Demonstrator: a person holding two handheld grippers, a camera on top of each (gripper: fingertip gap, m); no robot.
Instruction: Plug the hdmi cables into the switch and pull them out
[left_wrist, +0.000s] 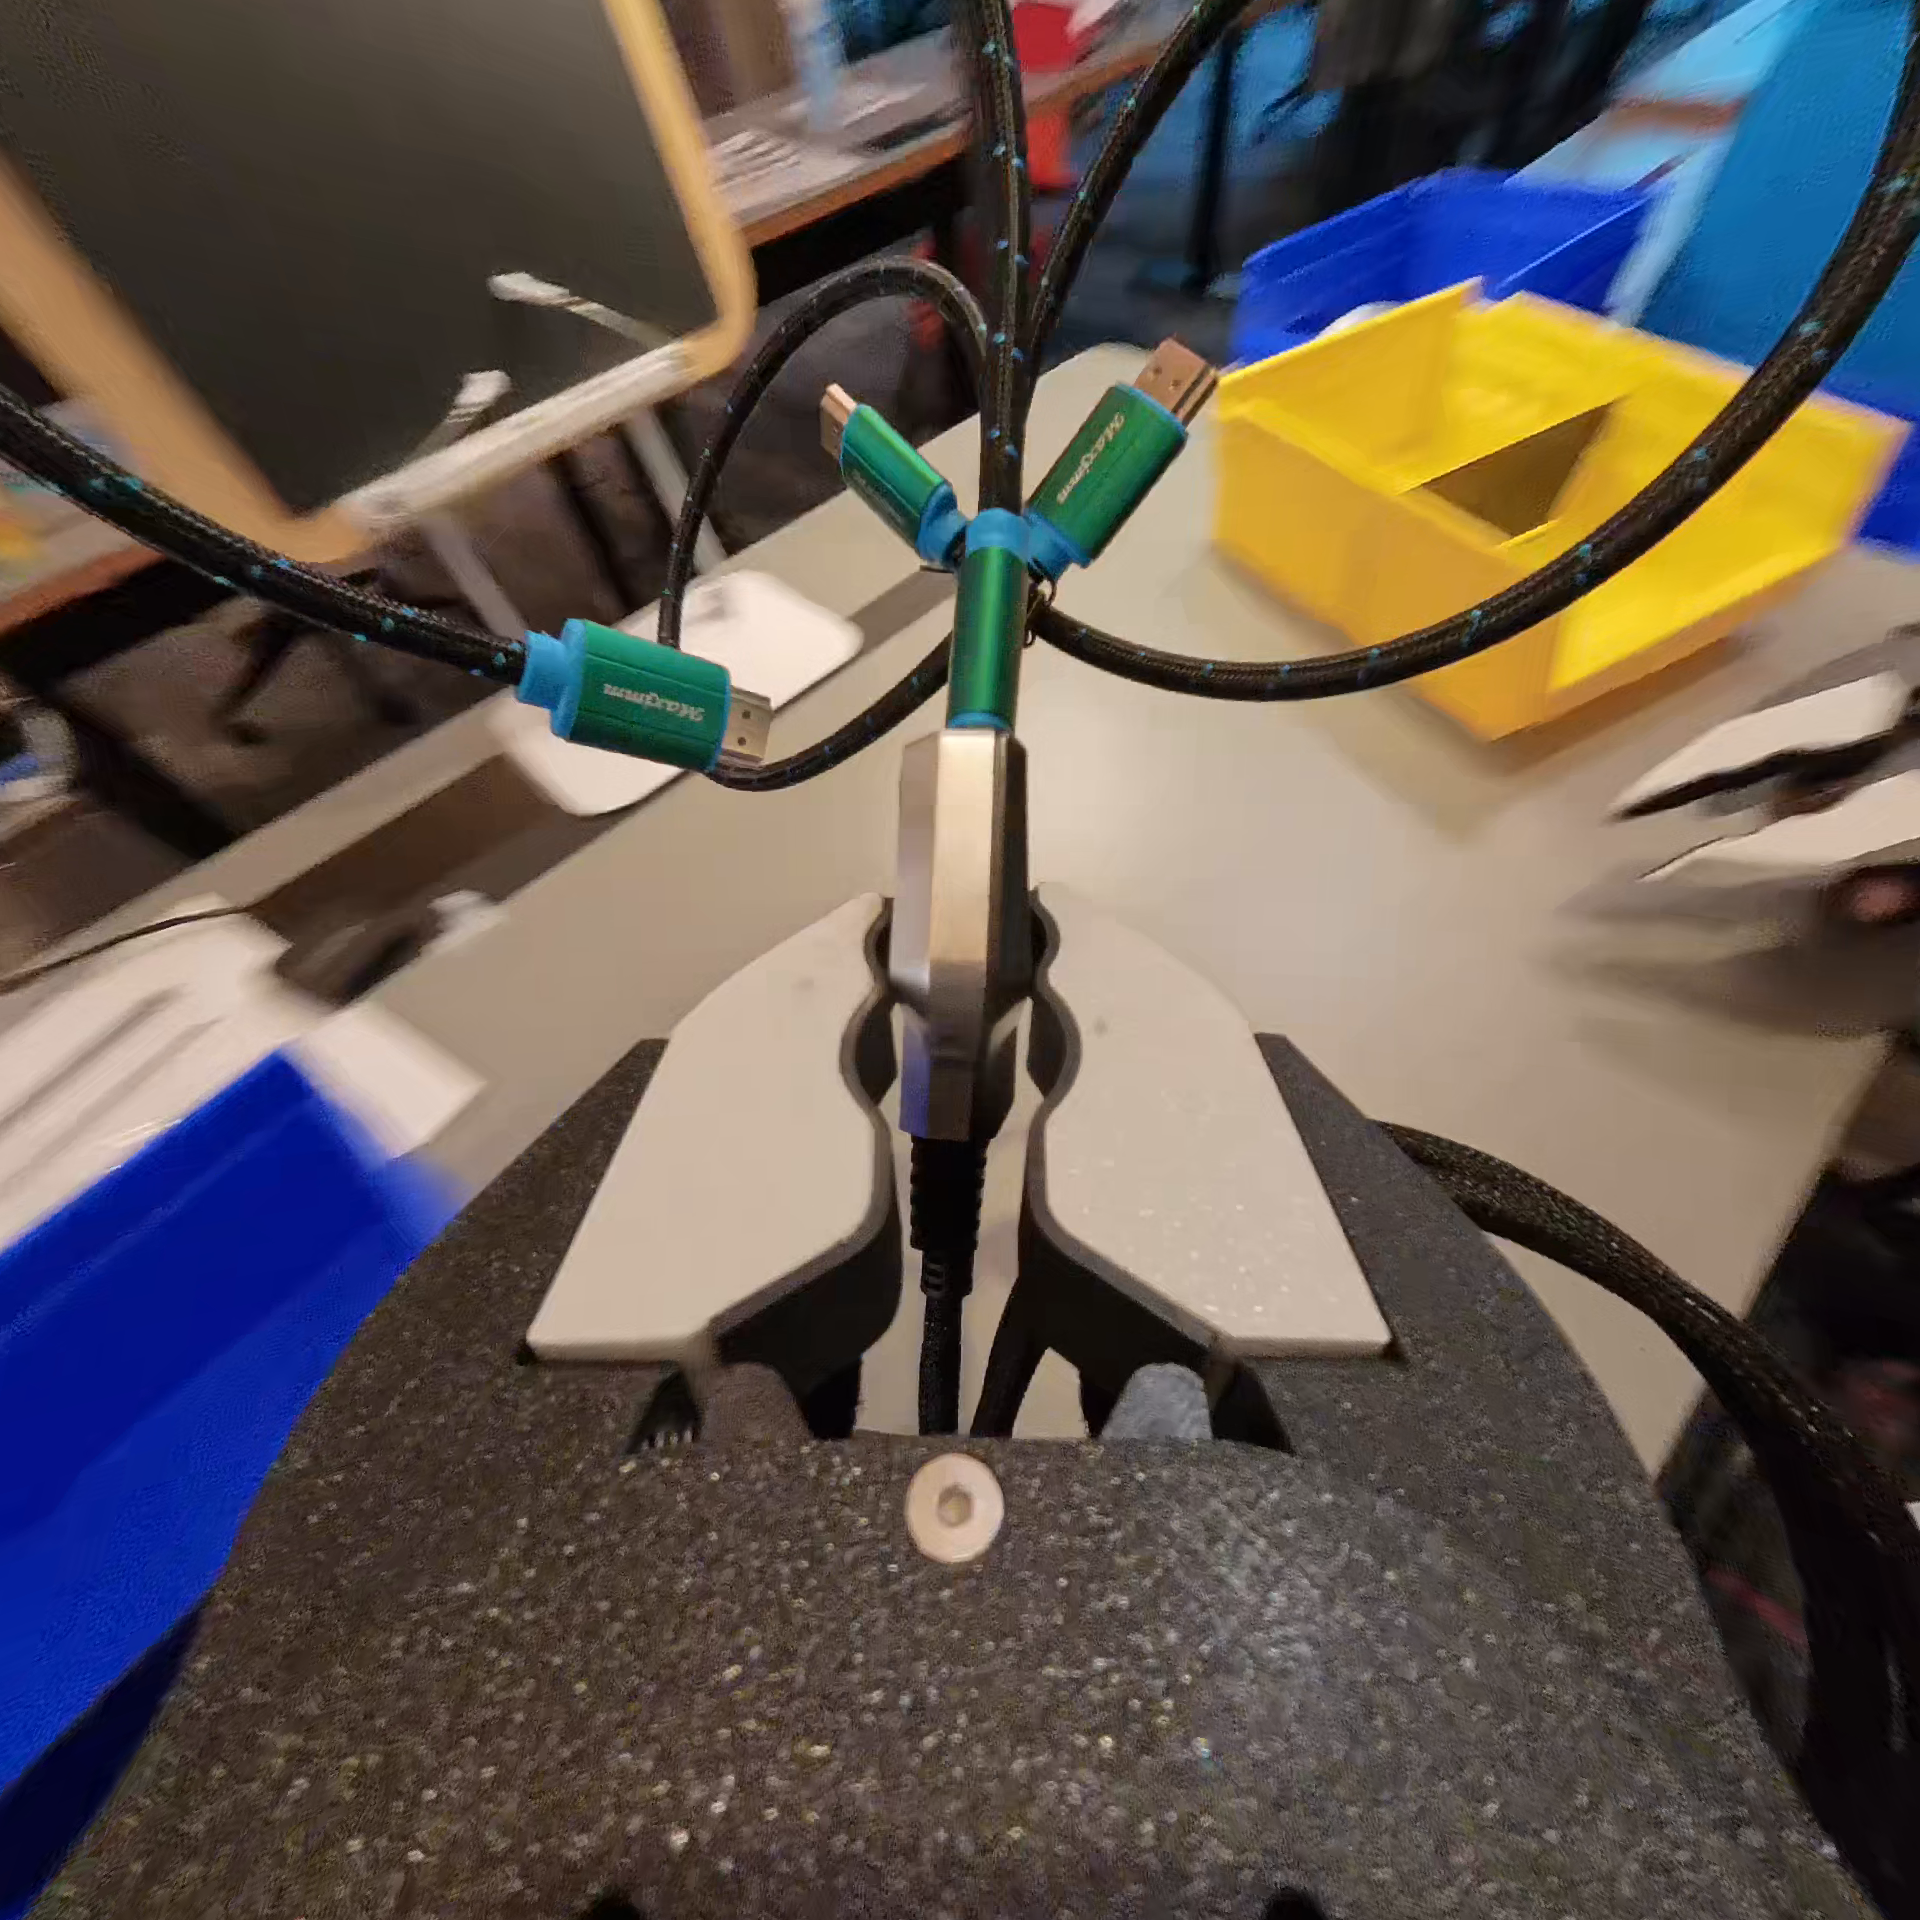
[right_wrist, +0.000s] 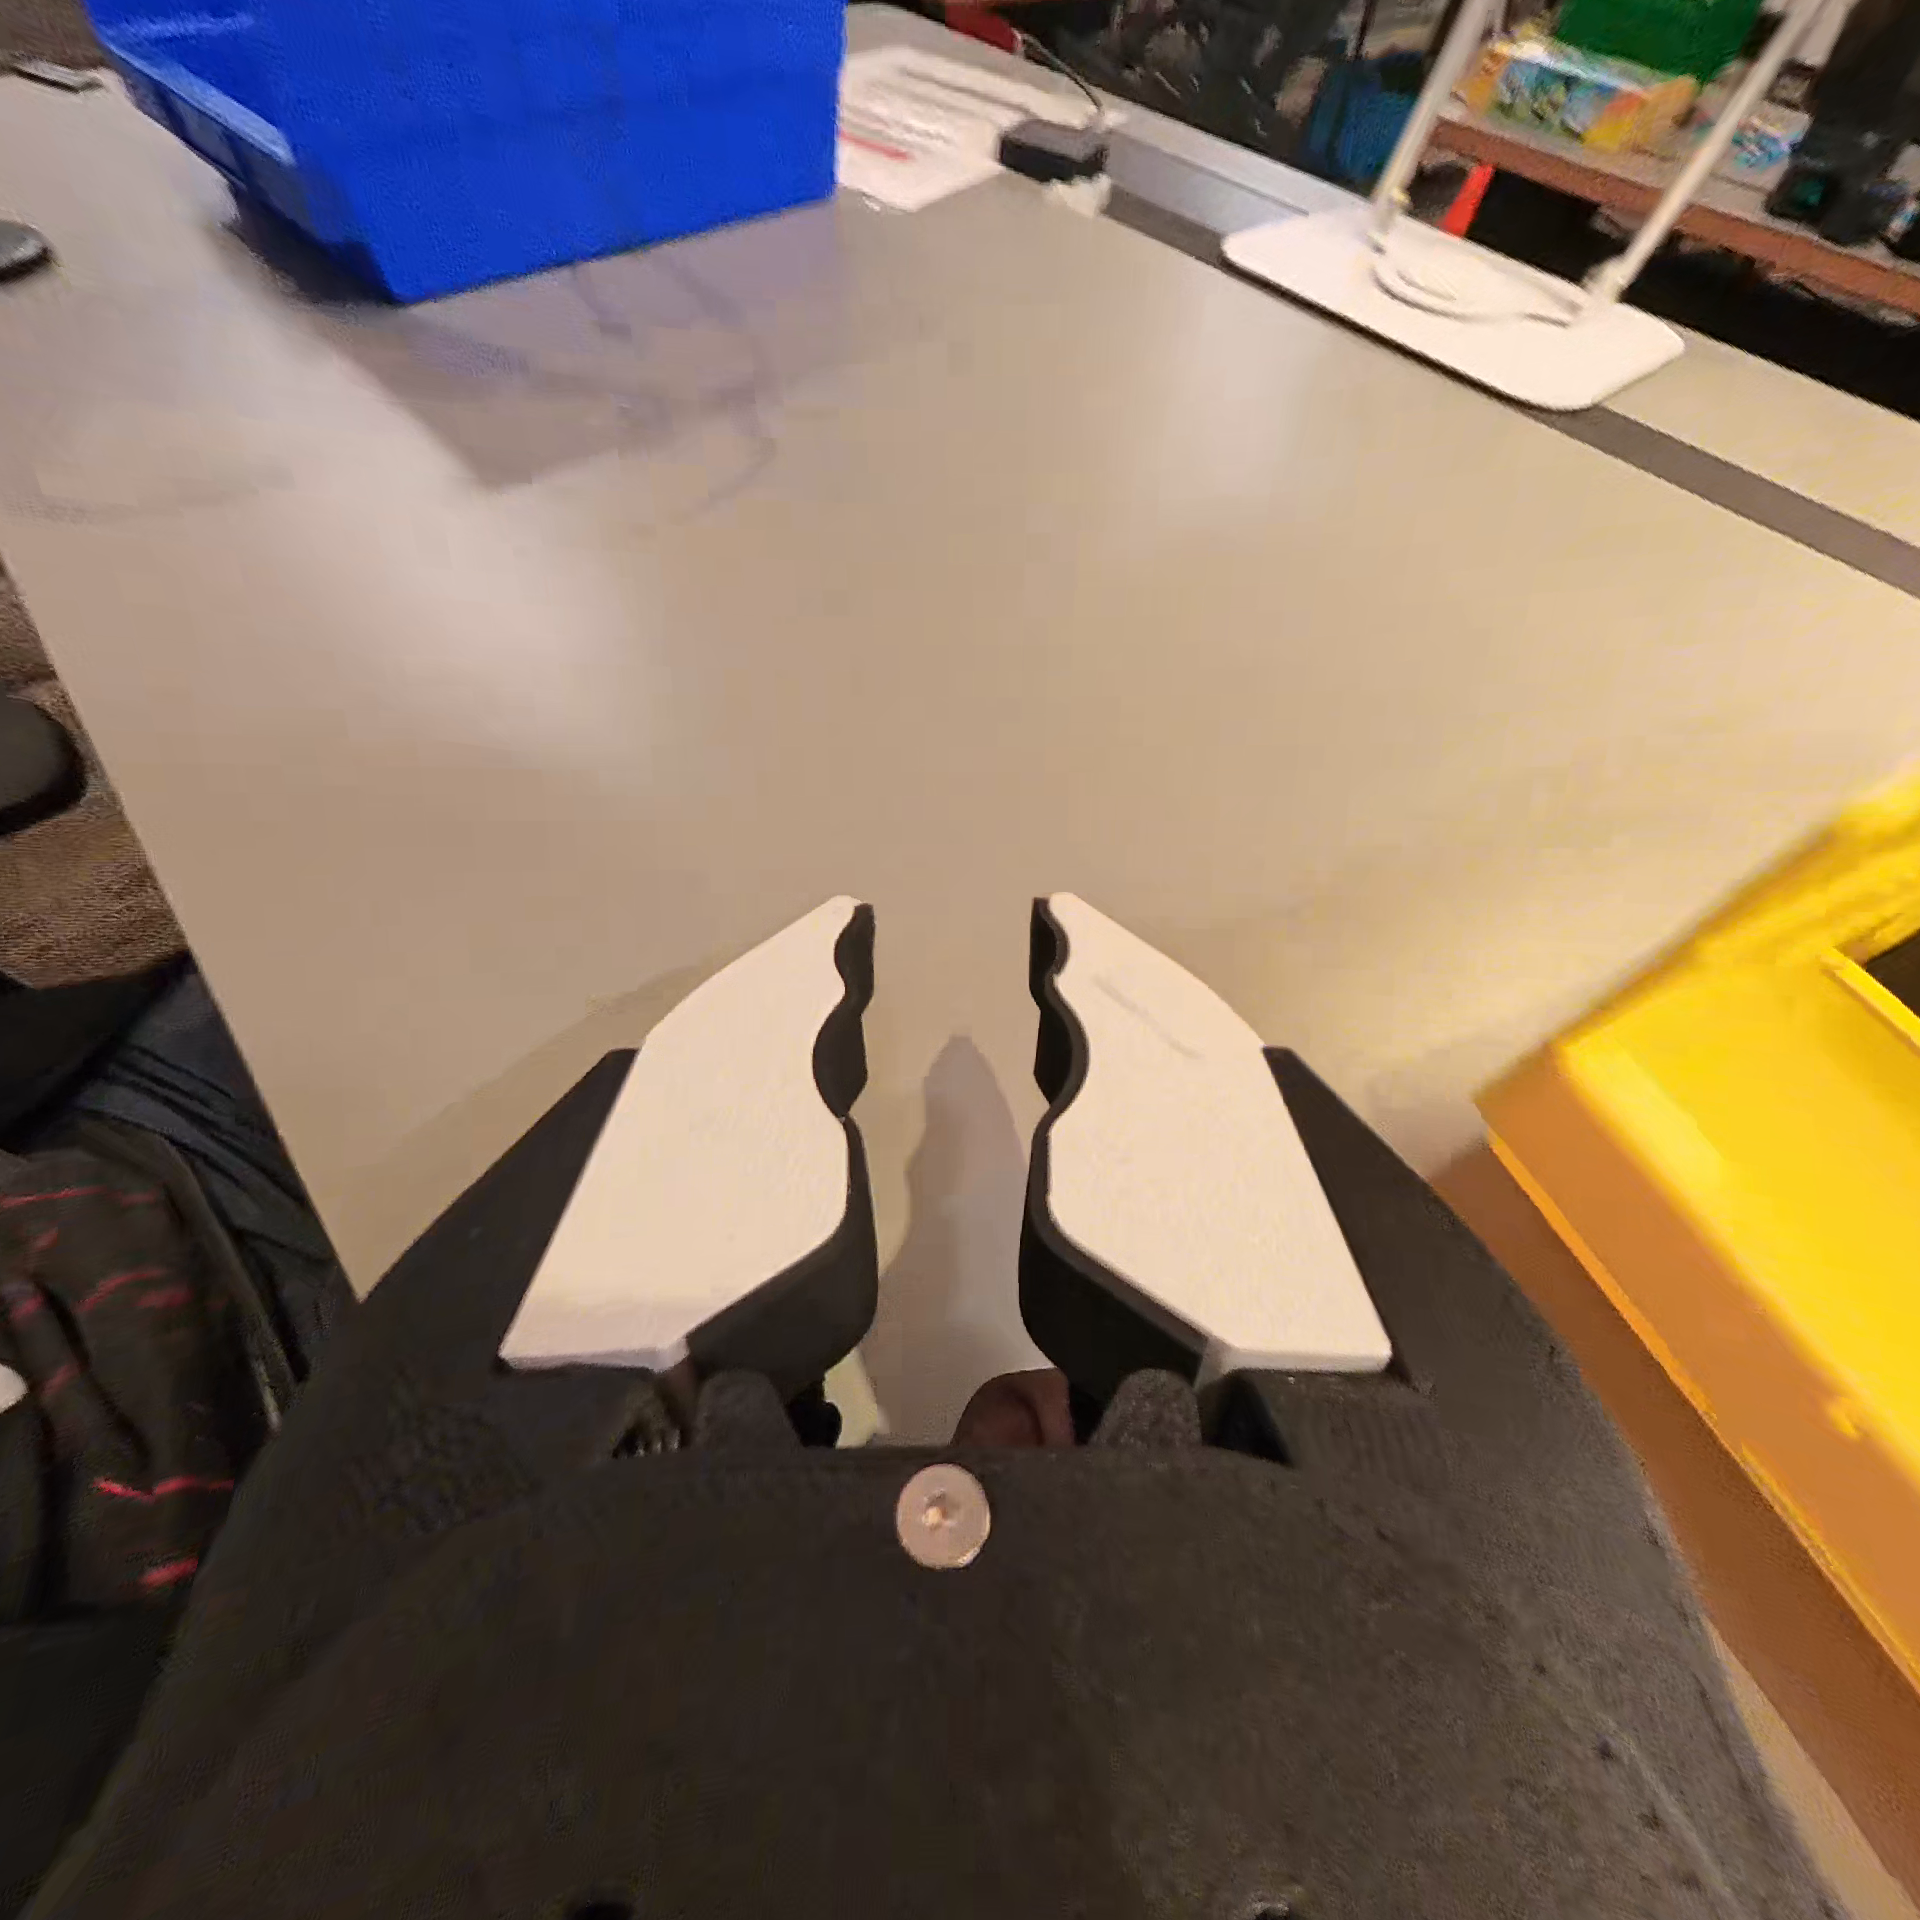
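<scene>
My left gripper (left_wrist: 961, 920) is shut on a silver HDMI switch (left_wrist: 940, 831), held edge-on above the grey table (left_wrist: 1299, 883). One green HDMI plug (left_wrist: 987, 639) sits in the switch's far end. Three more green plugs hang loose on black braided cables: one at the left (left_wrist: 644, 694) and two above the switch (left_wrist: 888, 468) (left_wrist: 1117, 473). The switch's own black cable (left_wrist: 940, 1299) runs back between the fingers. My right gripper (right_wrist: 951, 914) is open and empty over the bare table (right_wrist: 935, 571). It shows blurred at the right of the left wrist view (left_wrist: 1766, 790).
A yellow bin (left_wrist: 1538, 520) stands on the table to the right, also in the right wrist view (right_wrist: 1714, 1195). A blue bin (right_wrist: 499, 135) stands at the far left and shows in the left wrist view (left_wrist: 156, 1299). A white stand base (right_wrist: 1455, 312) sits at the table's far edge.
</scene>
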